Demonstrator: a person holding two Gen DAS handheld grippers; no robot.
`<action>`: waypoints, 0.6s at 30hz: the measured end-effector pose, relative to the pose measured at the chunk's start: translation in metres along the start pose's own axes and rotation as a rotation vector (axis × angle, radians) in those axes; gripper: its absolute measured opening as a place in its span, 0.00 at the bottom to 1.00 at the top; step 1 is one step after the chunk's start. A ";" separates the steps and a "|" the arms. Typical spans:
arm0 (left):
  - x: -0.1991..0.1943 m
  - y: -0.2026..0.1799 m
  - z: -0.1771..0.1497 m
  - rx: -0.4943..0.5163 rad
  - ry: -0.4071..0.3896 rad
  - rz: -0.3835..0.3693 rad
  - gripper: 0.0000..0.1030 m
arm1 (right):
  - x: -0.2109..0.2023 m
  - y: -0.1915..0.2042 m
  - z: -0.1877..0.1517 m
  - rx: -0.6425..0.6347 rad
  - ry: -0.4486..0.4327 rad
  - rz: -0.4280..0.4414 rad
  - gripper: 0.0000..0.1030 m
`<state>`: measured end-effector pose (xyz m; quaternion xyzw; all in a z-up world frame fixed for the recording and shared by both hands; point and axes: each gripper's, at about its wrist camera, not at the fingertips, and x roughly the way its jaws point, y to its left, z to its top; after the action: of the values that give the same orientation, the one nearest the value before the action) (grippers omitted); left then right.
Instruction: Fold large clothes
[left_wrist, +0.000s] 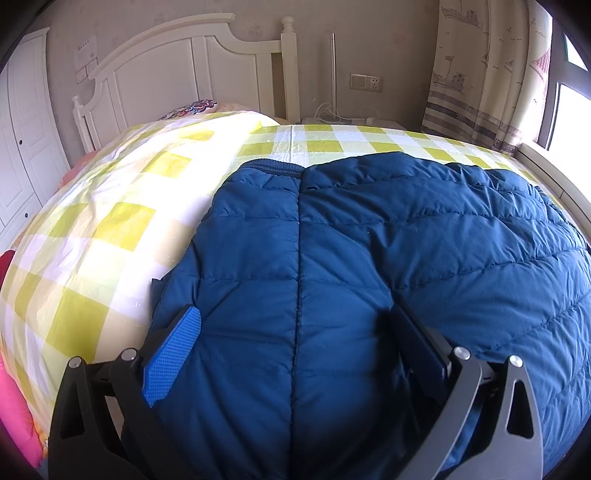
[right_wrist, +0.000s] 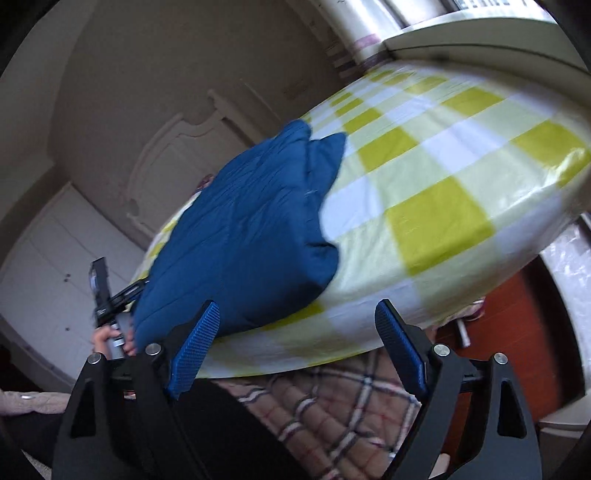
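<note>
A dark blue quilted puffer jacket (left_wrist: 369, 240) lies folded on the bed with the yellow-and-white checked sheet (left_wrist: 110, 221). My left gripper (left_wrist: 295, 310) is low over the jacket's near end, its jaws wide apart, and the padded cloth bulges up between the fingers while both pad faces still show. In the right wrist view, which is tilted, the jacket (right_wrist: 240, 229) is a blue bundle near the bed's edge. My right gripper (right_wrist: 297, 306) hangs off that edge, open, with nothing between its pads. A hand (right_wrist: 110, 338) holds the left gripper's handle at the jacket's far end.
A white headboard (left_wrist: 192, 62) and a wardrobe (left_wrist: 22, 129) stand behind the bed. A patterned curtain (left_wrist: 480, 74) and a windowsill (left_wrist: 554, 166) are at the right. Pink clothing (left_wrist: 14, 406) lies at the left edge. Plaid fabric (right_wrist: 332, 398) and a red-brown floor (right_wrist: 517, 332) are below the bed's edge.
</note>
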<state>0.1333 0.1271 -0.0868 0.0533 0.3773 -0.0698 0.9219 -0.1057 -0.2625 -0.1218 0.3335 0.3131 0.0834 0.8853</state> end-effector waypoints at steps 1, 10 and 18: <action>0.000 0.000 0.000 -0.001 -0.001 -0.001 0.98 | 0.004 0.004 0.000 -0.002 0.006 0.028 0.79; -0.001 -0.001 0.000 -0.005 -0.002 -0.003 0.98 | 0.022 0.014 0.011 -0.019 0.029 0.068 0.79; -0.001 -0.001 0.000 -0.005 -0.003 -0.002 0.98 | 0.039 0.022 0.029 -0.018 0.031 0.050 0.79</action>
<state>0.1330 0.1260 -0.0860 0.0503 0.3761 -0.0698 0.9226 -0.0558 -0.2478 -0.1103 0.3317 0.3178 0.1134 0.8810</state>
